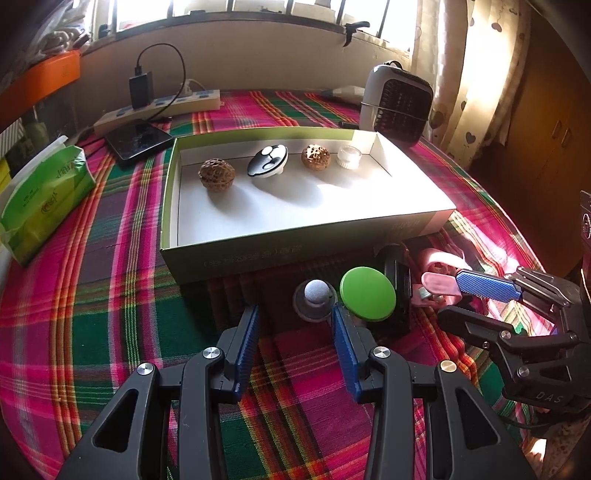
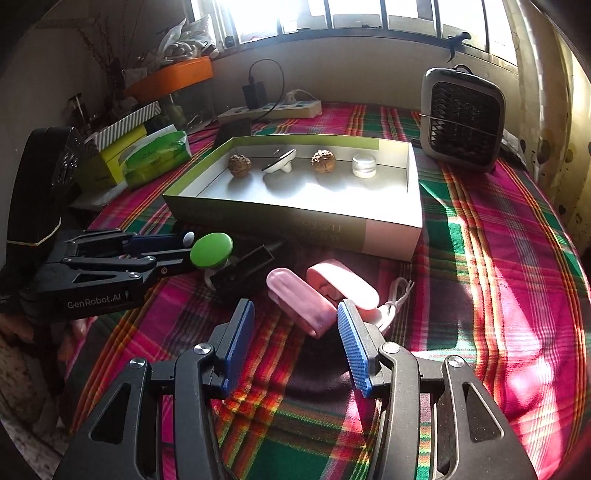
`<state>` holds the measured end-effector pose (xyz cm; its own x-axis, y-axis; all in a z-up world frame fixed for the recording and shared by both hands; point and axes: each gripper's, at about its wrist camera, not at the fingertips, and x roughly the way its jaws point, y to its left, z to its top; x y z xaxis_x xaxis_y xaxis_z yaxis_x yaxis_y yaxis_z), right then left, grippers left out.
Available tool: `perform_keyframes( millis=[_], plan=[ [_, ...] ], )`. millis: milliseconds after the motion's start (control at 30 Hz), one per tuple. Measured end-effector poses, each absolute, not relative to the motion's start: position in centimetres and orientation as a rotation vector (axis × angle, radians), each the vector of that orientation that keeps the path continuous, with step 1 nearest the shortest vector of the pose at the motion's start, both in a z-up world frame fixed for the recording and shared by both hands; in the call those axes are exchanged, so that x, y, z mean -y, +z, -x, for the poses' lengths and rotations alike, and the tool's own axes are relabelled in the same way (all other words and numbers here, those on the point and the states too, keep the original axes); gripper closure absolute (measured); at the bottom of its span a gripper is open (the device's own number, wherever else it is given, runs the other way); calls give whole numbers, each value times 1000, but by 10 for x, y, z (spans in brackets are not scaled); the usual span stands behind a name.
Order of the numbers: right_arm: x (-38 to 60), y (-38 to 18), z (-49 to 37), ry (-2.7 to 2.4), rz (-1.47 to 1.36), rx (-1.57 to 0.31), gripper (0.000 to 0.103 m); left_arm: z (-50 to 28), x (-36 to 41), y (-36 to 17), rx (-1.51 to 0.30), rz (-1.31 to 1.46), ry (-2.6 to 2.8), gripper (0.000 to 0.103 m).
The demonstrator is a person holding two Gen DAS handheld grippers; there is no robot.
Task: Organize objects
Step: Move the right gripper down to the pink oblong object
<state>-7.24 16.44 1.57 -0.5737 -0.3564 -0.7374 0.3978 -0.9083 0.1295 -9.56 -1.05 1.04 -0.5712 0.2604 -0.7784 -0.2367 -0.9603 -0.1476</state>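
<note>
A: Our left hand-held gripper point(image 1: 295, 317) is spread before the grey-capped knob point(image 1: 315, 295), just in front of the box point(image 1: 295, 254).
B: Small, light, probably rigid; we'd pinch its rounded cap.
A: Our right hand-held gripper point(image 2: 295, 314) is spread near the pink case point(image 2: 299, 301), likely smooth and slippery.

Sunlight pours through a barred window point(image 2: 354, 14) along the far wall, above a pale sill ledge point(image 1: 229, 33). A plaid cloth point(image 2: 498, 258) in pink, green and red covers the table, streaked with bright patches. A heart-patterned curtain point(image 1: 469, 81) hangs far right, beside what may be a wooden cabinet point(image 1: 546, 122), too dim to be sure. An orange shelf point(image 2: 173, 75) sits far left.
</note>
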Motion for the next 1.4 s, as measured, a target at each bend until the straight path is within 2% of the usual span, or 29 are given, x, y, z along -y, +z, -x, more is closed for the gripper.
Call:
perform_keyframes(
  millis=[667, 1400],
  plan=[
    [-152, 9, 74, -2390, -1144, -134, 55, 109, 5, 9, -19, 1275, 2569, 65],
    [-142, 14, 51, -2289, -1072, -203, 54, 111, 9, 9, 1, 1269, 2568, 65]
  ],
)
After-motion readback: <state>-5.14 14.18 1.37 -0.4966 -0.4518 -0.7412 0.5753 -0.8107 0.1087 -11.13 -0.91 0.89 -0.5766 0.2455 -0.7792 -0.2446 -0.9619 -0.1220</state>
